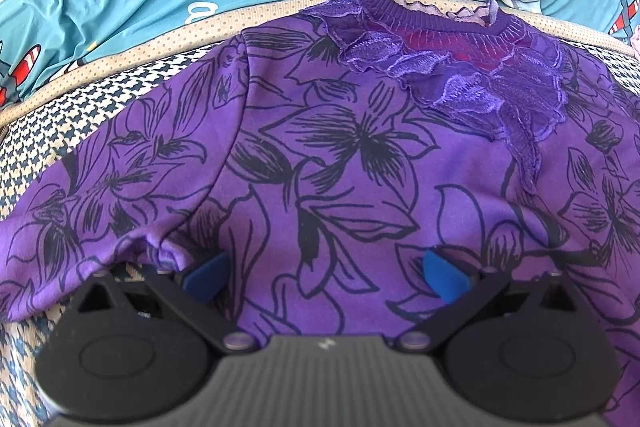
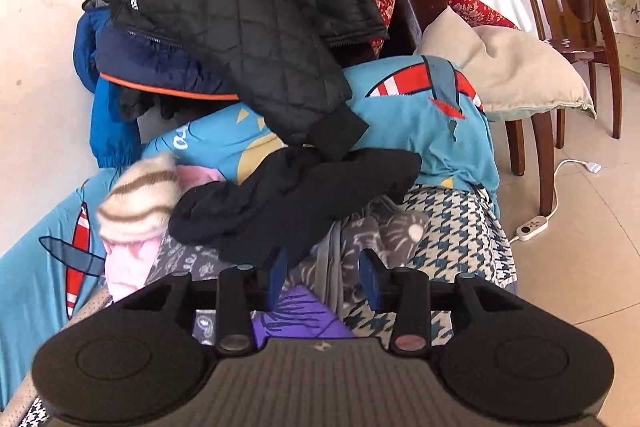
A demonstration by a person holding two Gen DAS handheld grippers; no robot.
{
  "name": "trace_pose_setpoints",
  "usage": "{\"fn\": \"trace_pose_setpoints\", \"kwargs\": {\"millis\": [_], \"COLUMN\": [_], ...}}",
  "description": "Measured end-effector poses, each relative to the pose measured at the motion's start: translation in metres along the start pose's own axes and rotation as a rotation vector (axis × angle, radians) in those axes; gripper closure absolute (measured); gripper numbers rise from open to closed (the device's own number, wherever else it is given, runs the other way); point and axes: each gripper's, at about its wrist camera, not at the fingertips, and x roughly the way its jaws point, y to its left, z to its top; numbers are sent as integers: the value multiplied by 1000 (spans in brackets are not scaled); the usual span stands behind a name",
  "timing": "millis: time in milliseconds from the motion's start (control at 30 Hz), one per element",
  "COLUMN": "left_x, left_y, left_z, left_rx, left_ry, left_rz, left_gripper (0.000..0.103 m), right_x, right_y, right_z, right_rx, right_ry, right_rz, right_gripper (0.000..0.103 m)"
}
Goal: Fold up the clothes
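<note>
Two grippers are hovering: the left gripper (image 1: 324, 273) is spreading its fingers wide over the purple floral top (image 1: 340, 163) lying flat on the houndstooth surface (image 1: 48, 155), collar toward its far edge; the right gripper (image 2: 324, 277), fingers parted and gripping nothing, is facing the clothes pile (image 2: 248, 39), likely waiting.

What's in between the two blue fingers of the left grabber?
In the left wrist view, the purple flowered top fills the gap between the left gripper's open fingers.
</note>
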Motion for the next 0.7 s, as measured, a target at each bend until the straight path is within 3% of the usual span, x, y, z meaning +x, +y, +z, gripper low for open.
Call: {"fn": "trace_pose_setpoints", "kwargs": {"millis": [167,433,700], "left_x": [-1,-3,-18], "left_y": [-1,-4,-14], "left_z": [-1,-3,-19], "left_rx": [4,26,128], "left_ry": [-7,-32,-62], "left_rz": [8,15,19], "left_gripper": [0,0,0], "right_x": [7,5,-19], "right_y": [-9,12,40], "right_z": [1,-16,-34], "right_rx": [1,-54,-99], "right_ry": [80,204,311], "right_rz": [55,142,278], "right_gripper": [64,64,59]}}
